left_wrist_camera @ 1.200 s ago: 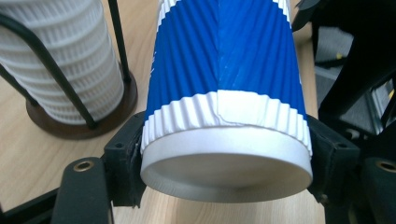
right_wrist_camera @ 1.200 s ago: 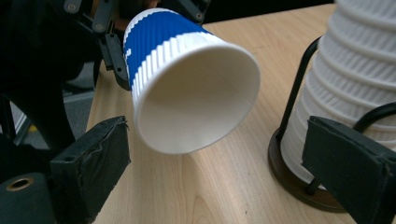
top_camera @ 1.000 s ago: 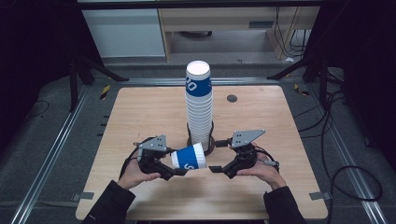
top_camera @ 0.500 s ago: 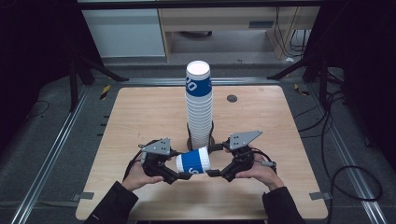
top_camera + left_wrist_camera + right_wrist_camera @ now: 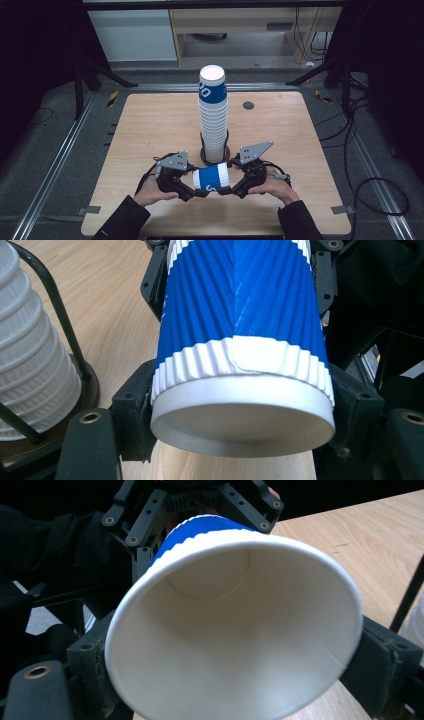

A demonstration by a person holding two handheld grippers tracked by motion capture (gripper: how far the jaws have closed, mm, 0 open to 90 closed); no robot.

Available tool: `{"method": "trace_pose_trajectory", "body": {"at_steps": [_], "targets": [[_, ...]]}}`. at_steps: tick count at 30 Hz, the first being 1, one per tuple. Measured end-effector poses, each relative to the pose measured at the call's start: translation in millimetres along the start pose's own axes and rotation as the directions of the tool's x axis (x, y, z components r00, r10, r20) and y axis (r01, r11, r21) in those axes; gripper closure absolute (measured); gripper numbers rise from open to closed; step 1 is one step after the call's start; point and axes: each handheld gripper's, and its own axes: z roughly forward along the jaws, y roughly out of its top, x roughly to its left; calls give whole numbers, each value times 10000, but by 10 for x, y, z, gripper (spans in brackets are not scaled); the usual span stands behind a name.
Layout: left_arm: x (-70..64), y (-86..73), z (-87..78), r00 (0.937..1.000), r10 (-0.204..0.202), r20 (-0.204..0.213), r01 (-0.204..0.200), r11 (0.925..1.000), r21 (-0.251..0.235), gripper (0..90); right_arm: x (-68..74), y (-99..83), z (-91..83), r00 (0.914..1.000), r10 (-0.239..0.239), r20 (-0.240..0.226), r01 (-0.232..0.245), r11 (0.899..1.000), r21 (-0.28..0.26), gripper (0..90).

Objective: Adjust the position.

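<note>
Cup (image 5: pixel 211 178) lies sideways, empty, clamped between left tool (image 5: pixel 189 189) and right tool (image 5: pixel 235 189); stack (image 5: pixel 213 115) behind.

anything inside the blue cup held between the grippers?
Nothing: the right gripper view looks into the blue cup, showing bare white walls and base. The near lower inside wall falls below the frame. Stack of cups stands behind.

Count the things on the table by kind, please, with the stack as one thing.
Single blue and white paper cup, held between the claws: 1
Stack of cups: 1
Black wire holder around the stack: 1
Claws, left claw and right claw: 2
Total: 5
</note>
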Motion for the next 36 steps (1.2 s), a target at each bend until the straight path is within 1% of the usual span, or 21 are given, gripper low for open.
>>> {"method": "trace_pose_trajectory", "body": {"at_steps": [3,7,10,11,13,15,17,19,20,21,22,23,24,26,29,30,31,32,33,36], "targets": [[1,-1,6,10000,-21,3,21,10000,36,279,-6,-9,11,9999,86,-124,-86,10000,17,139],[8,-3,6,10000,-71,19,71,10000,40,279,-12,-14,7,9998,99,-157,-99,9999,19,154],[11,0,8,9998,-189,-22,189,9998,35,272,-10,-11,0,9999,60,-107,-60,10000,-25,162],[12,1,7,9997,-200,-103,201,9998,57,269,-10,-11,-3,9999,55,-91,-55,10000,-19,163],[22,-3,-7,9995,-253,-178,254,9996,94,251,-11,-10,-13,10000,-39,58,39,10000,27,166],[34,-4,-34,9992,-310,-260,311,9995,32,235,-18,-8,-44,9999,-41,134,41,10000,-6,168],[46,0,-69,9989,-349,-308,355,9992,177,215,-22,-4,-83,9995,-94,292,94,10000,17,168],[59,-9,-100,9985,-339,-434,360,9982,483,191,-28,-3,-118,9989,-134,452,127,9998,139,168],[72,-18,-111,9977,-344,-590,382,9972,646,183,-31,-3,-131,9985,-152,532,141,9997,209,167],[83,-24,-115,9967,-373,-725,430,9960,783,179,-32,-3,-139,9971,-223,733,189,9987,465,167],[94,-30,-115,9963,-385,-765,453,9950,892,179,-32,-6,-138,9960,-298,847,240,9974,682,166],[102,-40,-109,9955,-384,-863,474,9934,1049,177,-34,-11,-132,9957,-317,875,250,9968,757,166],[107,-45,-104,9952,-363,-906,468,9920,1169,176,-38,-19,-117,9951,-339,929,249,9950,967,165],[109,-60,-72,9952,-310,-930,454,9867,1563,175,-46,-36,-82,9957,-333,864,228,9926,1192,164],[97,-71,-11,9954,-205,-935,387,9797,1967,172,-53,-65,-3,9954,-409,871,253,9846,1731,164],[93,-73,10,9955,-66,-944,268,9764,2145,172,-51,-74,25,9953,-444,864,272,9811,1915,164],[86,-75,30,9954,-37,-953,248,9749,2213,172,-48,-81,54,9951,-489,856,299,9769,2115,164],[74,-78,66,9956,35,-941,195,9699,2429,172,-46,-86,77,9951,-531,834,334,9744,2224,164],[67,-78,84,9955,89,-942,156,9665,2560,172,-39,-90,117,9950,-585,810,370,9688,2451,164],[43,-91,159,9953,273,-926,18,9539,3001,176,-24,-89,173,9954,-672,686,467,9629,2658,164]]}}
